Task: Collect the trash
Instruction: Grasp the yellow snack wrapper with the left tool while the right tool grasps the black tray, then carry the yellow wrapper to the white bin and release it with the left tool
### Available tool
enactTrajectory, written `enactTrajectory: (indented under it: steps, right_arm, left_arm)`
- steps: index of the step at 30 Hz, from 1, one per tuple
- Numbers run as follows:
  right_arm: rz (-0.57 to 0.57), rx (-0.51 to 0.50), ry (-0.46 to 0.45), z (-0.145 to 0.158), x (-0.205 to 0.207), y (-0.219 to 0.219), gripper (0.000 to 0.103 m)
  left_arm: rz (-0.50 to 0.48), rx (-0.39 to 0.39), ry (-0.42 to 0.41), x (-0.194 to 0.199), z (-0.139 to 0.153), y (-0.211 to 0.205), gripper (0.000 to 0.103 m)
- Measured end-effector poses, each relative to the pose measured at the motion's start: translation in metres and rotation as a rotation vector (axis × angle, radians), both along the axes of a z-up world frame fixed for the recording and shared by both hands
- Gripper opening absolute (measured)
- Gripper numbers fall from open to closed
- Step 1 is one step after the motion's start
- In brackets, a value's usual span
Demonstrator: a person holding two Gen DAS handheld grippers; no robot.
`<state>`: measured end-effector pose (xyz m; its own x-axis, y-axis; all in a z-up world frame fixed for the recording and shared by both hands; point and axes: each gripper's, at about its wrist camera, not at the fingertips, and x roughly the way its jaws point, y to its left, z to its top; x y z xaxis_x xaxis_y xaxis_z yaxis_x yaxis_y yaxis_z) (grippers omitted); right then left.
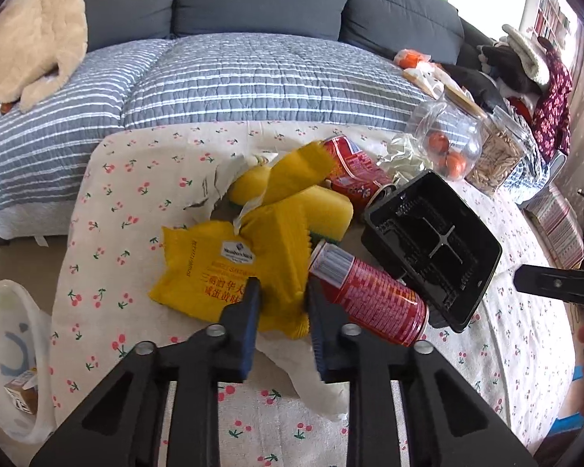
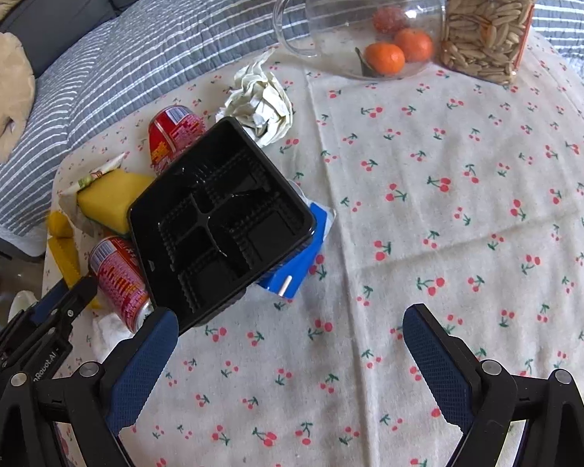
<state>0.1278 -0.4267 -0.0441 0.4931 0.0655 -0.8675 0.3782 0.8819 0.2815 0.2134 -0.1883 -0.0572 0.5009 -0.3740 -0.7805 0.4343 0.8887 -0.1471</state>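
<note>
A pile of trash lies on the cherry-print tablecloth (image 2: 428, 214). My left gripper (image 1: 280, 292) is shut on a yellow snack wrapper (image 1: 214, 272), pinching its edge. Beside it lie two red cans (image 1: 370, 295) (image 1: 350, 167), a yellow sponge (image 1: 319, 210), a black plastic tray (image 1: 432, 249) and crumpled paper (image 2: 261, 105). My right gripper (image 2: 288, 330) is open and empty above the cloth, its left finger near the tray's (image 2: 222, 225) corner. A blue carton (image 2: 296, 268) lies under the tray. White tissue (image 1: 315, 381) lies below the left fingers.
A glass jug with oranges (image 2: 370, 27) and a jar of seeds (image 2: 486, 23) stand at the table's far side. A clear bin (image 1: 11, 358) sits low on the left, off the table. A striped quilt (image 1: 233, 78) and grey sofa lie behind.
</note>
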Motion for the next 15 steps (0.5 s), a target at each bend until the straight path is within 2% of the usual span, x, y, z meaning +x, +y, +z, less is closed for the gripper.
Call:
enactTrajectory:
  steps: [7,15]
  right_arm:
    - [-0.016,-0.026,0.006,-0.009,0.019,-0.001,0.096]
    - [0.082,-0.209,-0.018,-0.014,0.048,0.014,0.096]
  left_arm:
    - [0.022,-0.030,-0.005,-0.002,0.012,0.014,0.014]
    - [0.029,-0.046,-0.017,-0.010,0.024,0.036,0.013]
